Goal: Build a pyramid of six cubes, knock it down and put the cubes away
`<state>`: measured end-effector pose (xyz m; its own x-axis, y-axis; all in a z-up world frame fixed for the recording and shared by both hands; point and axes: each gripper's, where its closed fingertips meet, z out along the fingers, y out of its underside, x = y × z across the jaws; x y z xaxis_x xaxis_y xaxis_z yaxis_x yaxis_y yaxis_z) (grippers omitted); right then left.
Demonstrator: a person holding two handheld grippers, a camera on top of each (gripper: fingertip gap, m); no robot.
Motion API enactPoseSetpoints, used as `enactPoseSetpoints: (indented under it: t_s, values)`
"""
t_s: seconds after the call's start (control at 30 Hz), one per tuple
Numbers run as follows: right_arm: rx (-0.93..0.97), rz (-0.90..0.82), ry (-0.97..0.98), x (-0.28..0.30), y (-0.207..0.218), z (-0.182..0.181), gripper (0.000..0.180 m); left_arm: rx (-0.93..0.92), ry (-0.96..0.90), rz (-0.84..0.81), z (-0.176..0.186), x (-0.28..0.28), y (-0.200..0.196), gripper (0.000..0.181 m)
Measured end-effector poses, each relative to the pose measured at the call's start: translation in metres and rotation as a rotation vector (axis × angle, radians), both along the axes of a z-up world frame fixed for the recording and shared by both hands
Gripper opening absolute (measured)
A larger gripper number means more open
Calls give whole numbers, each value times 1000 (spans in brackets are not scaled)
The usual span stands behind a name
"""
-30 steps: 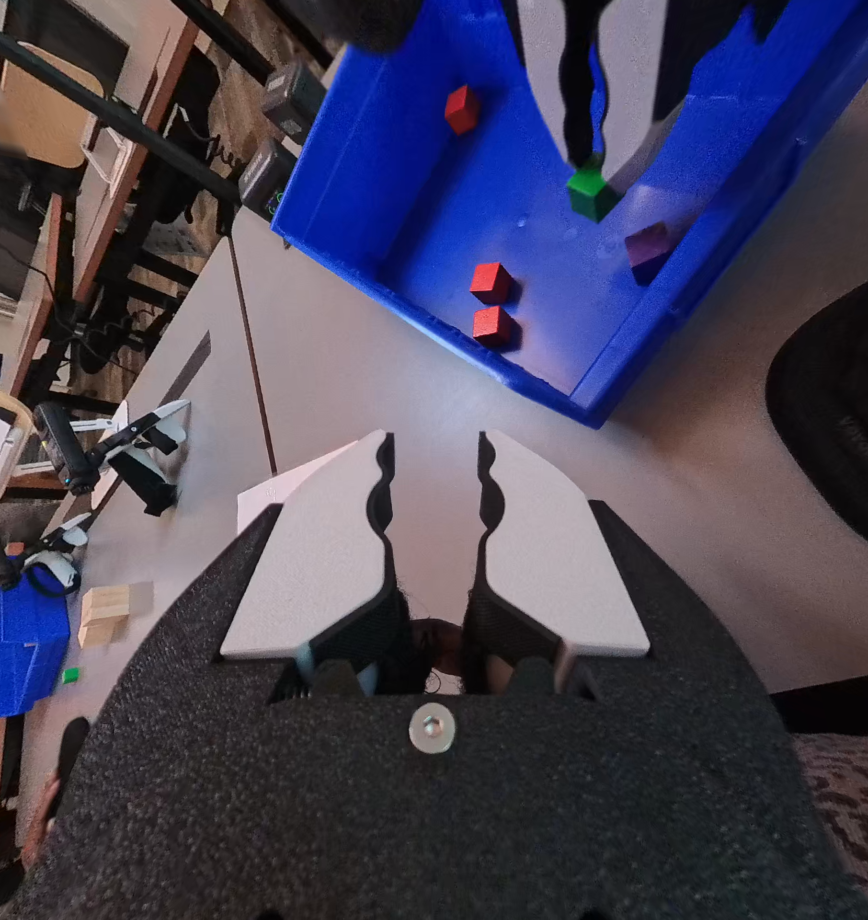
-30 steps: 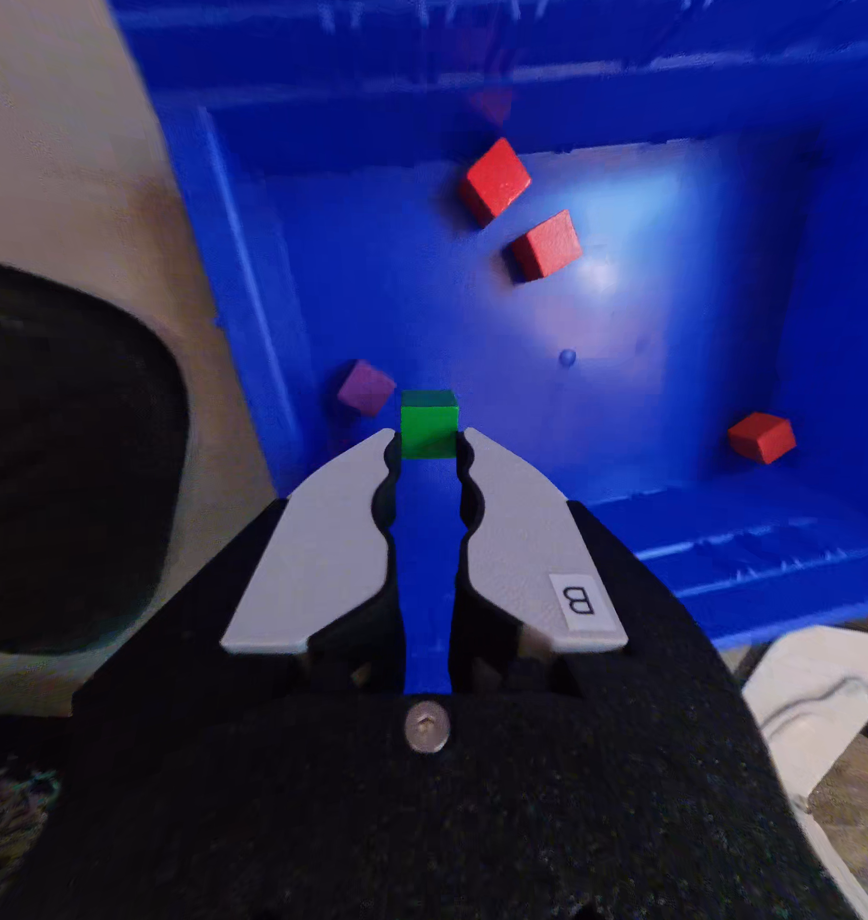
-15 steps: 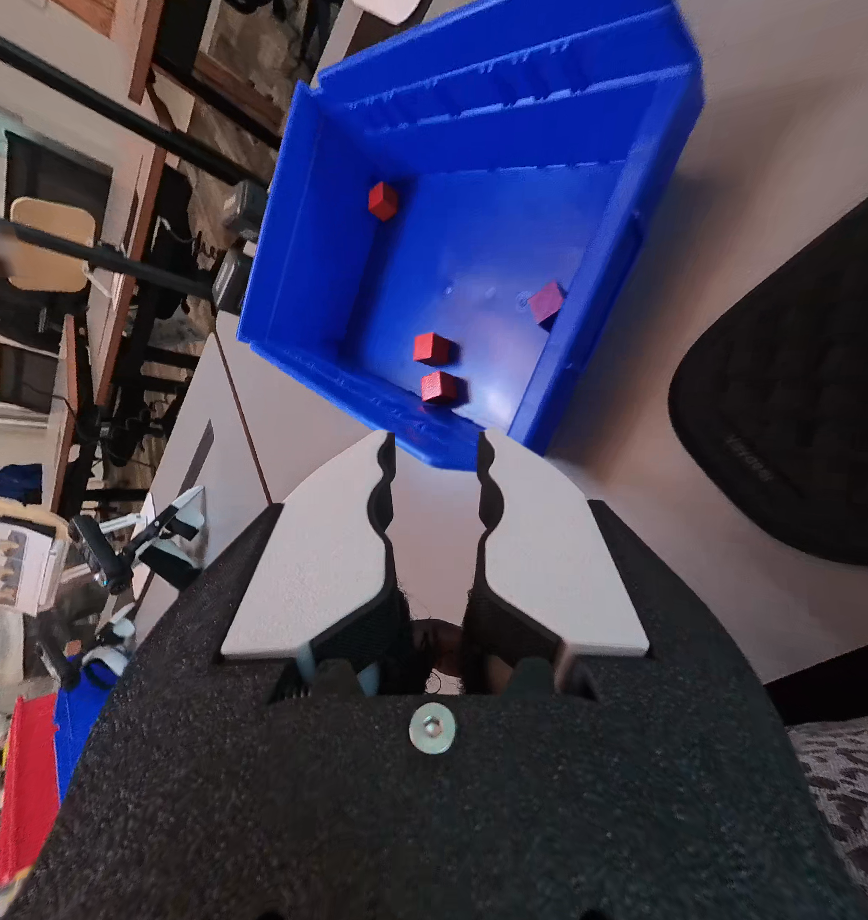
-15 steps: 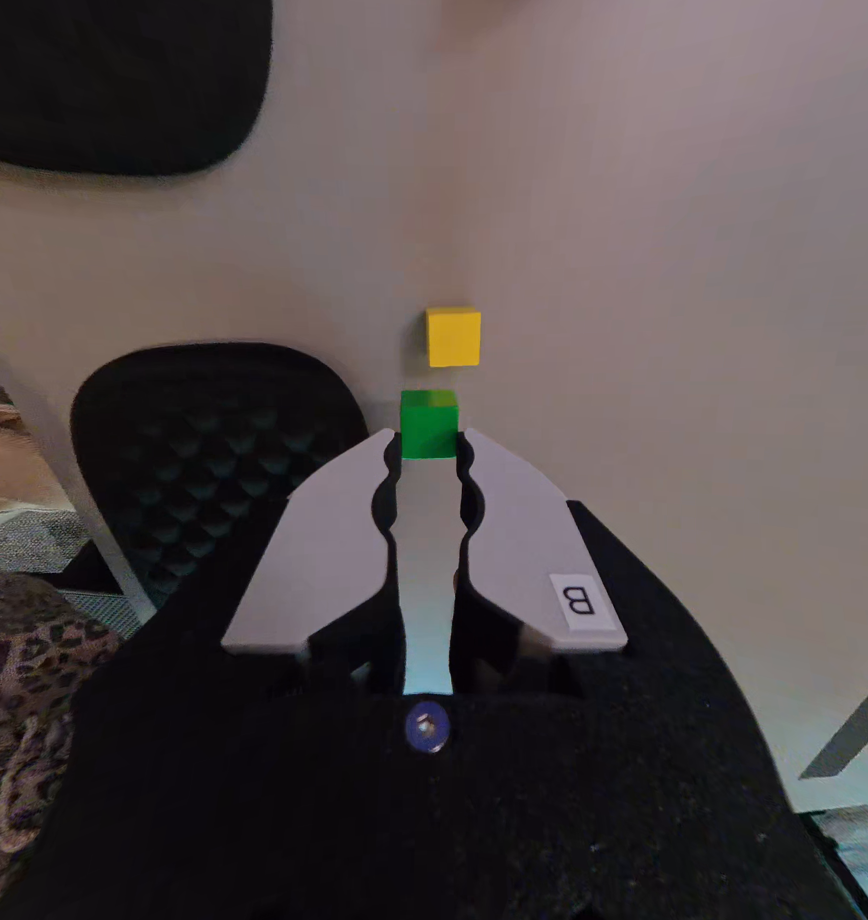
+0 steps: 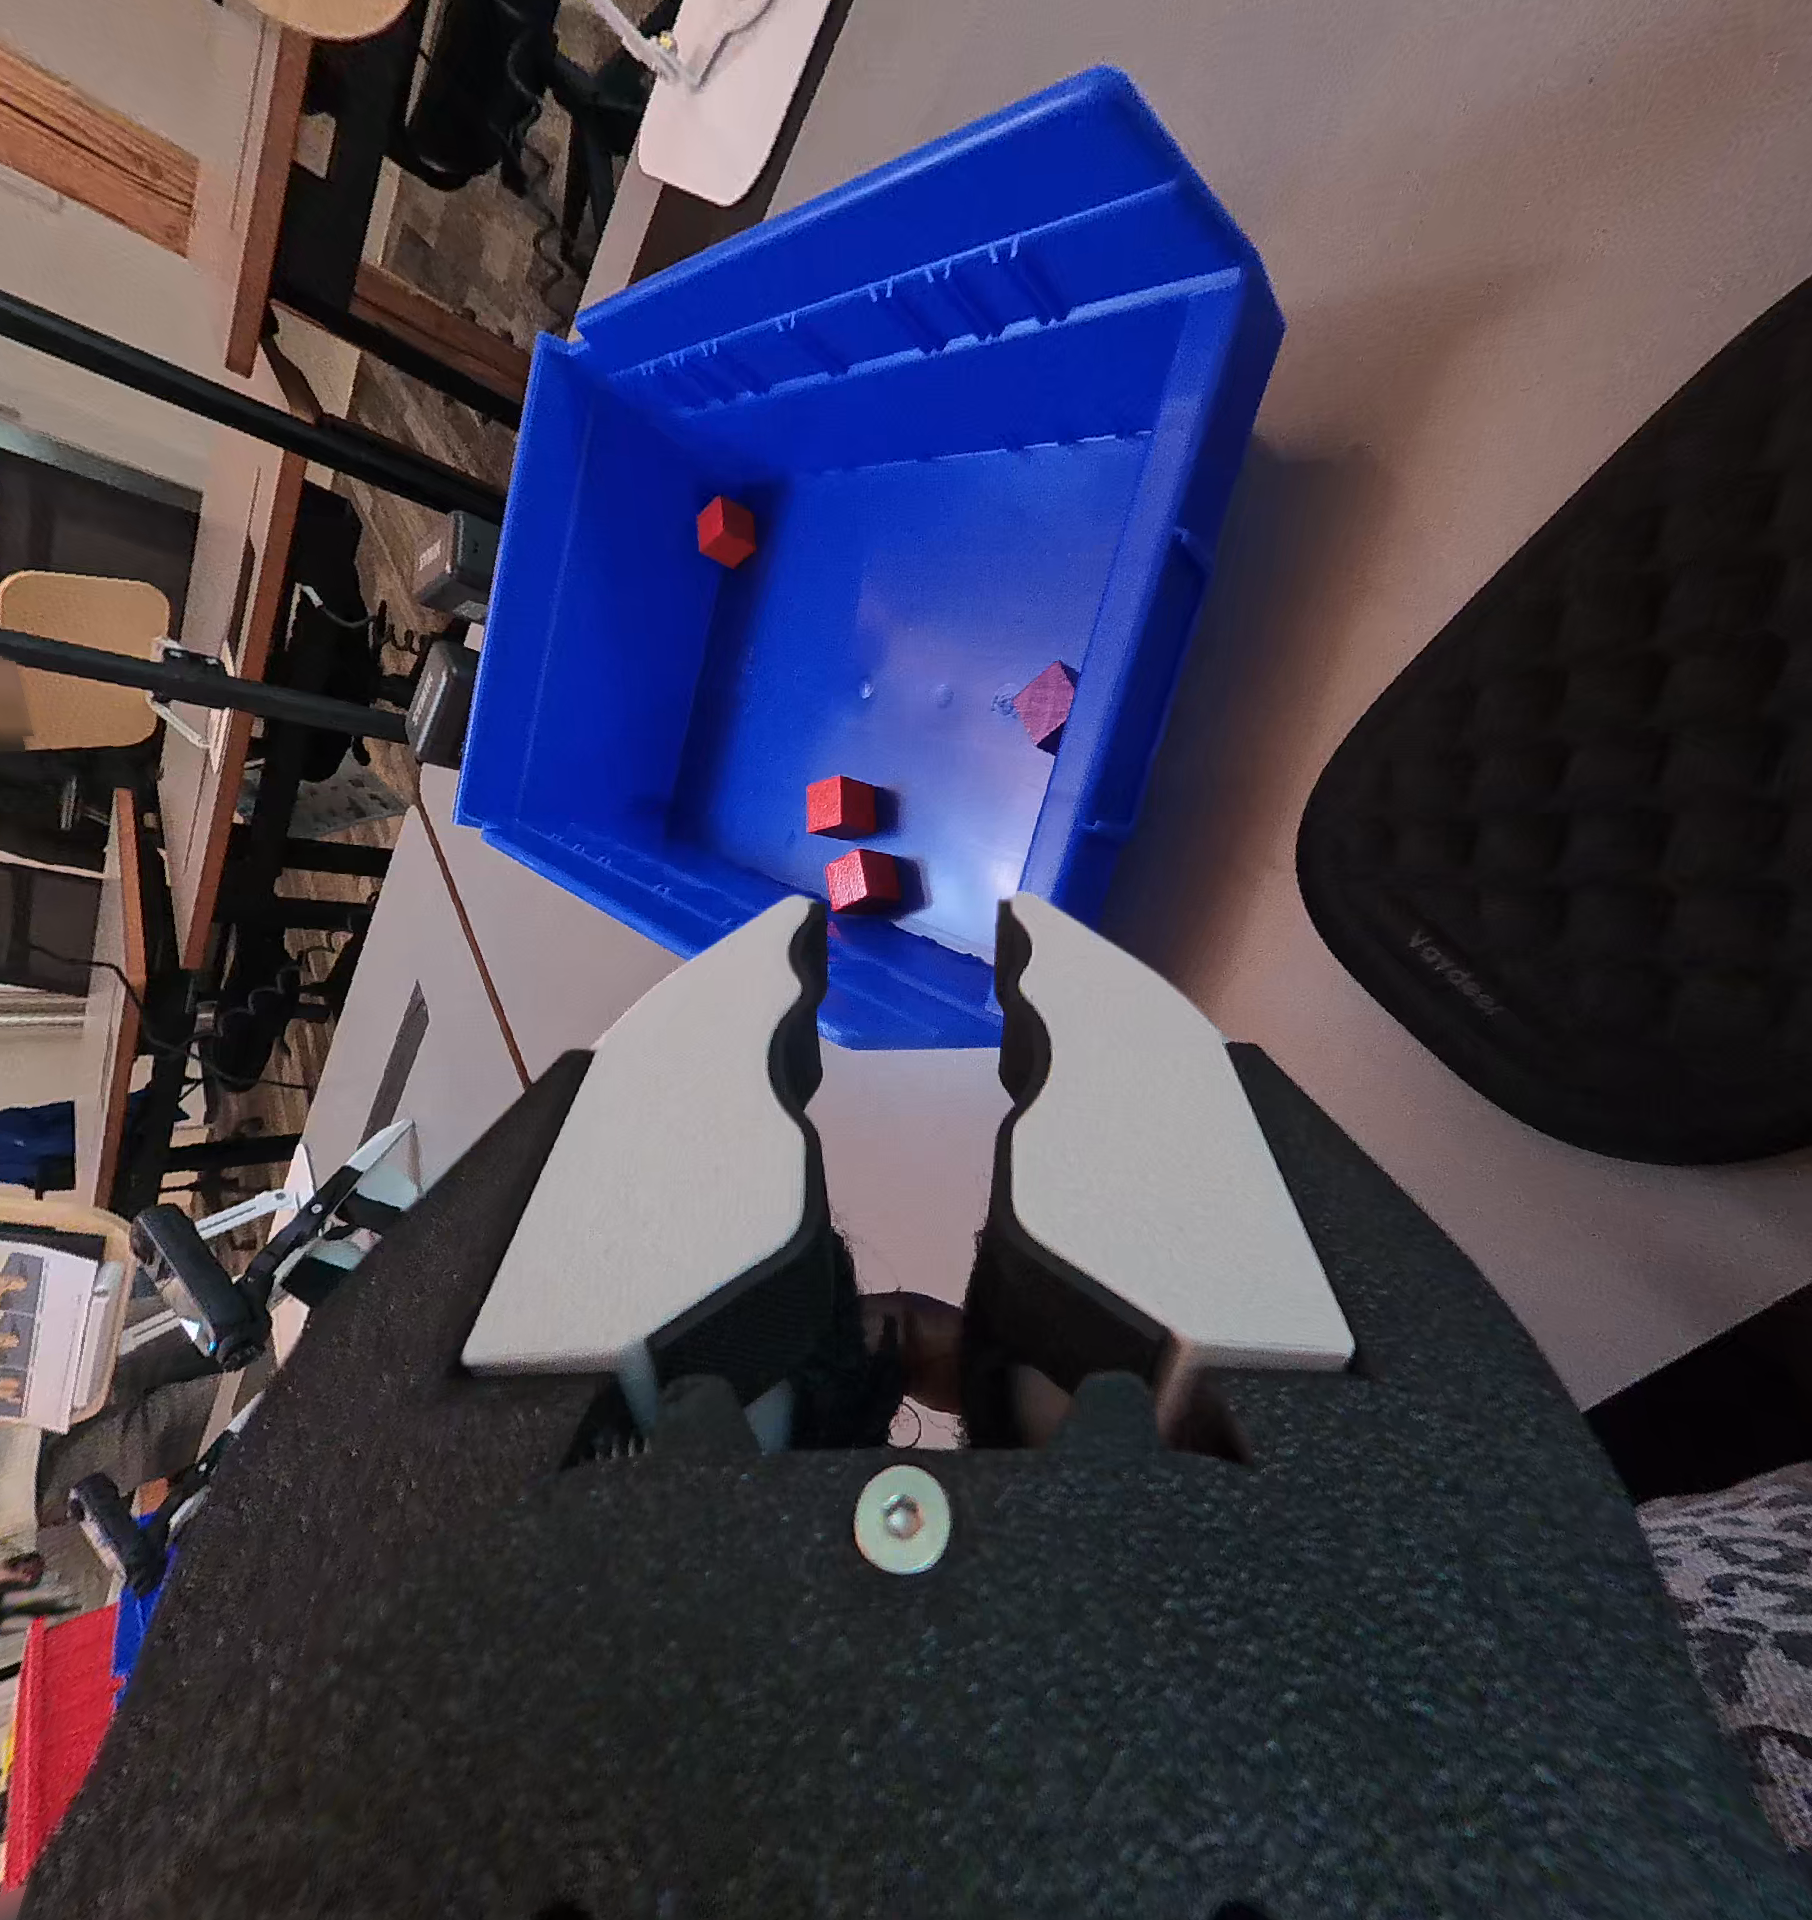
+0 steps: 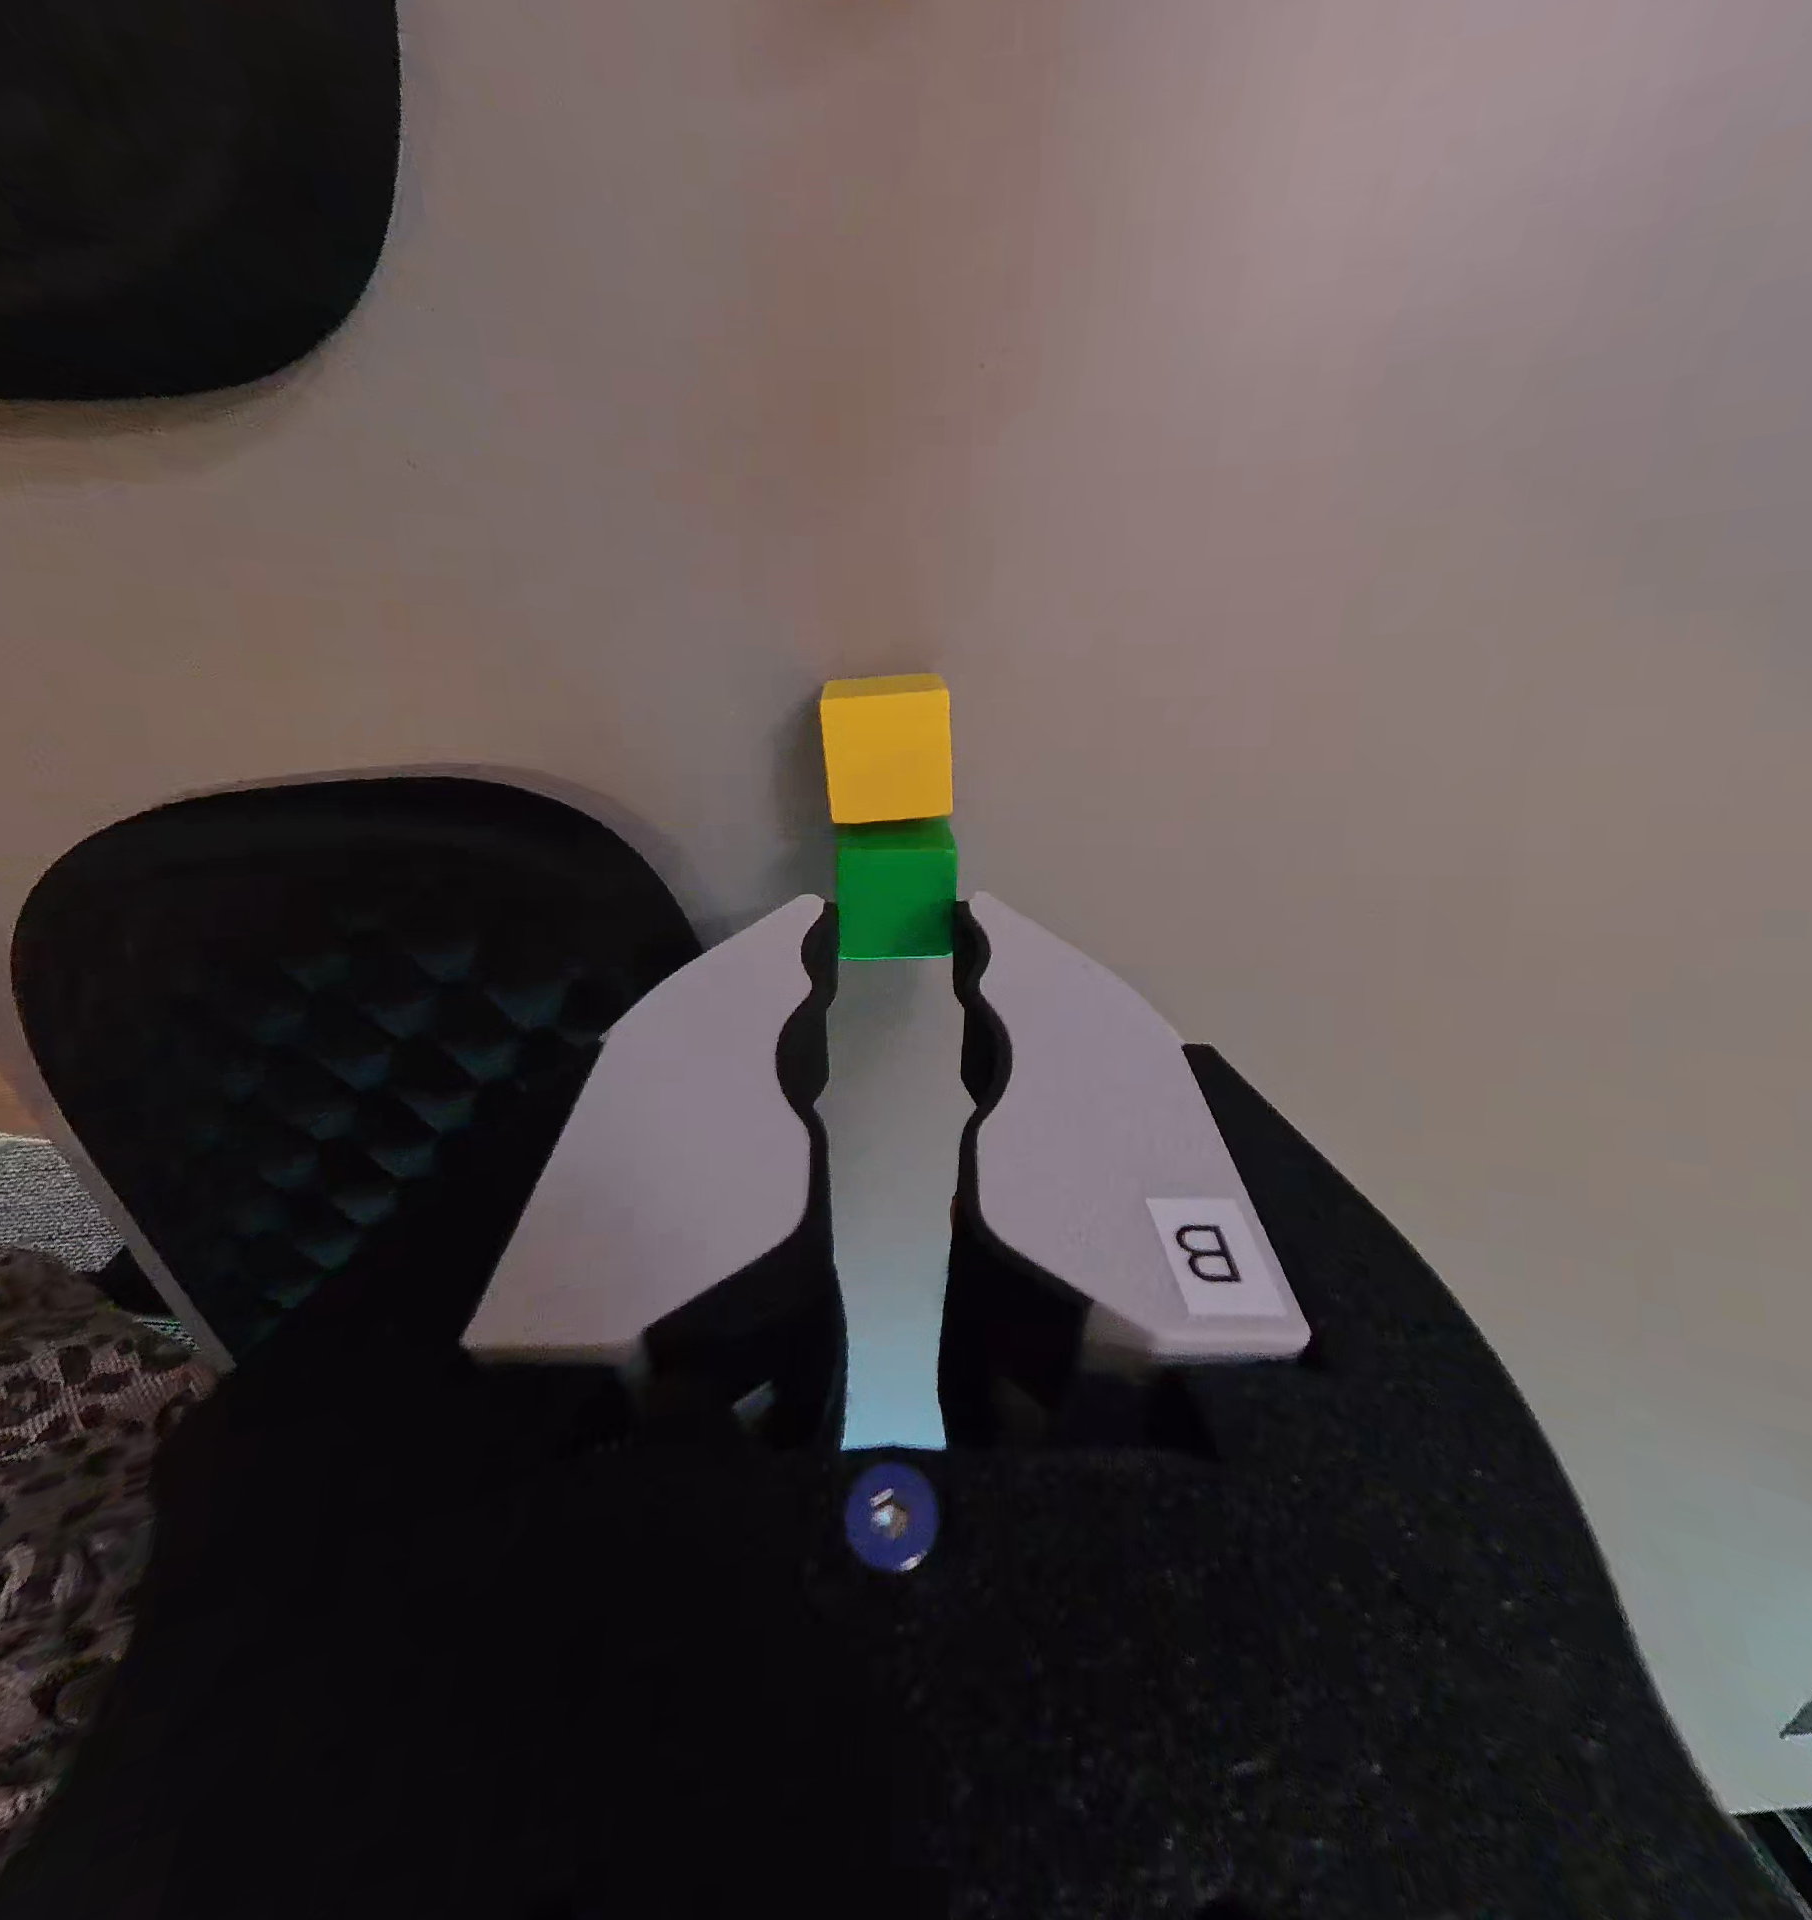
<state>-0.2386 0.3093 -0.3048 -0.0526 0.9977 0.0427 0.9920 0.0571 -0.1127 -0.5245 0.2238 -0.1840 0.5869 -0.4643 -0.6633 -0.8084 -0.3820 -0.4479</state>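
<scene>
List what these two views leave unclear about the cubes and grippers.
- Right wrist view: whether the green cube, gripped by the right gripper, touches the yellow cube or the table.
- Left wrist view: bin floor near the left gripper, hidden by its fingers.
- Neither view shows both cube groups together.

A black quilted pad (image 5: 1608, 748) lies on the pale table (image 6: 1297, 520).

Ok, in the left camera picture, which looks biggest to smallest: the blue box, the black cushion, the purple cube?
1. blue box
2. black cushion, though the picture edge cuts it off, so it may really be bigger
3. purple cube, smallest by far; it lies in the box.
</scene>
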Motion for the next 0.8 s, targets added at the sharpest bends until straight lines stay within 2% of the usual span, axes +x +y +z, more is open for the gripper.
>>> enactPoseSetpoints:
  t_s: [0.03, 0.8]
  values:
    - [-2, -2, 2, 0, 0, -1, 21, -1, -3, 3, 0, -1, 0, 30]
    - [-7, 36, 44, -6, -1, -7, 23, -6, -5, -8, -1, 1, -1, 30]
